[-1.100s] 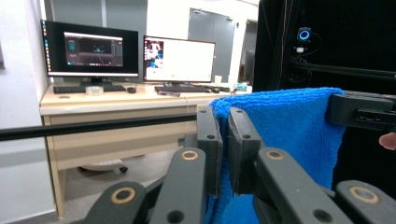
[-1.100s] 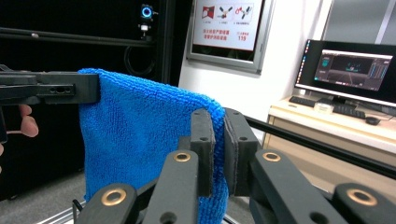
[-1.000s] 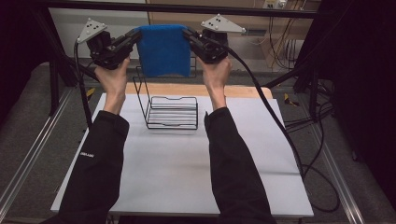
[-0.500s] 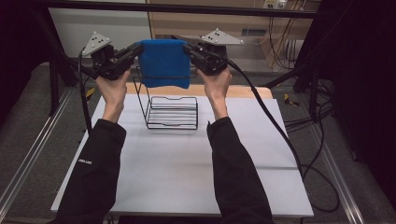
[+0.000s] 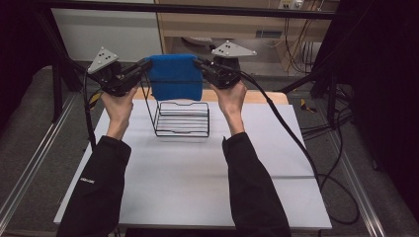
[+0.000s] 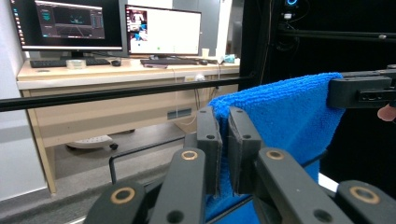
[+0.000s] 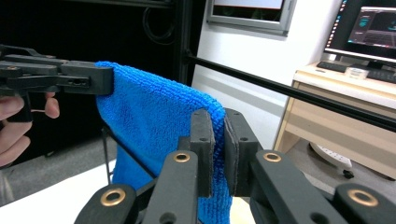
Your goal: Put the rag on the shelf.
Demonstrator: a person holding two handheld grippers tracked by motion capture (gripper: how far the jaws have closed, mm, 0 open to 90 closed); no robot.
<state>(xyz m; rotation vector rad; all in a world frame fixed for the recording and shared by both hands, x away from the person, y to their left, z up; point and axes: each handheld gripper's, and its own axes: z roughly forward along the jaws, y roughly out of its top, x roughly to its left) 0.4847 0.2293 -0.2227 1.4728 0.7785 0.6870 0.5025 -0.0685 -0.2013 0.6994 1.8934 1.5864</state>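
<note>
Blue towel (image 5: 175, 76) pinched at both top corners by left gripper (image 5: 142, 67) and right gripper (image 5: 198, 64), above wire rack (image 5: 181, 118) near counter (image 5: 188, 173) far edge. Lower level, keep taut, drape over top bar.

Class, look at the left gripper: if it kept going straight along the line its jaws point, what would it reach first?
Beyond the folded blue terry cloth it already pinches, the left gripper would most likely meet the right gripper holding the cloth's far edge, though depth is hard to judge.

Likely a lab: monitors (image 6: 112, 25), framed rig table (image 5: 197, 187).
</note>
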